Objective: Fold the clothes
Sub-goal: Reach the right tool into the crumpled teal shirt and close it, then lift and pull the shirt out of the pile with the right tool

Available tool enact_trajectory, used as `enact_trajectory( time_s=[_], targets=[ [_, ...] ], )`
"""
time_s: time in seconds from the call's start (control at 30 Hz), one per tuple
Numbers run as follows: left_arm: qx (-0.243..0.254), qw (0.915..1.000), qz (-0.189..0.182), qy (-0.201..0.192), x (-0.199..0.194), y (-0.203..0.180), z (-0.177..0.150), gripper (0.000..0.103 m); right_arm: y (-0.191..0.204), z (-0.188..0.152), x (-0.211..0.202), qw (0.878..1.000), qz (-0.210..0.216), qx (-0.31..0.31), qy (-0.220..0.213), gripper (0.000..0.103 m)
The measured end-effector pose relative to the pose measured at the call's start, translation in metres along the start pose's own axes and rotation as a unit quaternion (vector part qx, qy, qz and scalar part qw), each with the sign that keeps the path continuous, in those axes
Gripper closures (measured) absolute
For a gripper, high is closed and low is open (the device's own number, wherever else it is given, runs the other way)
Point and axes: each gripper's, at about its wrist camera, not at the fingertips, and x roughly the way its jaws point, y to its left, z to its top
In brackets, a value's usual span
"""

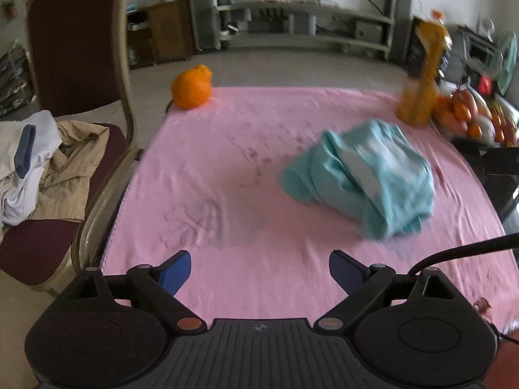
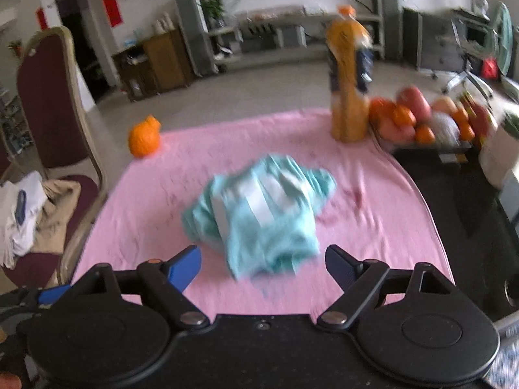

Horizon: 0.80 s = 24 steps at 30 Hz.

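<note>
Teal garment (image 2: 259, 214) apparently crumpled, ungripped.

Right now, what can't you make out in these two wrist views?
- Teal garment: motion-blurred in both views; which kind, and where its sleeves or hems lie, unreadable.
- Orange bottle label: blurred, illegible.
- Fruit pile: cut off near the left view's right edge, smeared in the right.
- Clothes on the chair: cropped by the left edge.

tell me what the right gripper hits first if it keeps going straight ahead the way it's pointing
Most likely the crumpled teal garment, lying straight ahead of the open right gripper on the pink cloth; depth is blurry.
</note>
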Motion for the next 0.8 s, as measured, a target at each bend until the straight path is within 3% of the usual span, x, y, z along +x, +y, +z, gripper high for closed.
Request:
enact_trajectory(
  time_s=[0.1, 0.17, 0.4, 0.5, 0.53, 0.57, 0.6, 0.7, 0.8],
  targets=[
    [-0.009, 0.9998, -0.005, 0.019, 0.018, 0.004, 0.0, 0.017, 0.01, 0.013, 0.03, 0.999, 0.028, -0.022, 0.007, 0.02],
    [-0.014, 0.9992, -0.014, 0.034, 0.029, 0.005, -0.007, 0.022, 0.018, 0.016, 0.061, 0.998, 0.035, -0.038, 0.029, 0.029],
    [-0.008, 0.9997, -0.007, 0.024, 0.042, 0.013, -0.028, 0.017, 0.056, 0.009, 0.155, 0.988, -0.039, -0.113, 0.093, 0.029],
    [-0.038, 0.9975, -0.04, 0.045, 0.045, 0.025, -0.031, 0.017, 0.067, 0.006, 0.18, 0.978, -0.089, -0.156, 0.106, 0.03],
    [-0.047, 0.9962, -0.051, 0.052, 0.045, 0.029, -0.032, 0.017, 0.069, 0.004, 0.185, 0.974, -0.103, -0.167, 0.112, 0.046],
    [-0.049, 0.9959, -0.055, 0.053, 0.044, 0.032, -0.033, 0.017, 0.07, 0.003, 0.19, 0.971, -0.115, -0.175, 0.117, 0.08],
    [-0.046, 0.9964, -0.053, 0.049, 0.04, 0.034, -0.033, 0.017, 0.069, 0.004, 0.19, 0.971, -0.114, -0.168, 0.124, 0.092],
    [-0.034, 0.9982, -0.04, 0.029, 0.025, 0.041, -0.033, 0.017, 0.065, 0.02, 0.176, 0.981, -0.074, -0.122, 0.135, 0.095],
    [-0.036, 0.9987, -0.031, 0.018, 0.008, 0.055, -0.034, 0.016, 0.073, 0.06, 0.151, 0.992, -0.009, -0.057, 0.115, 0.095]
  ],
)
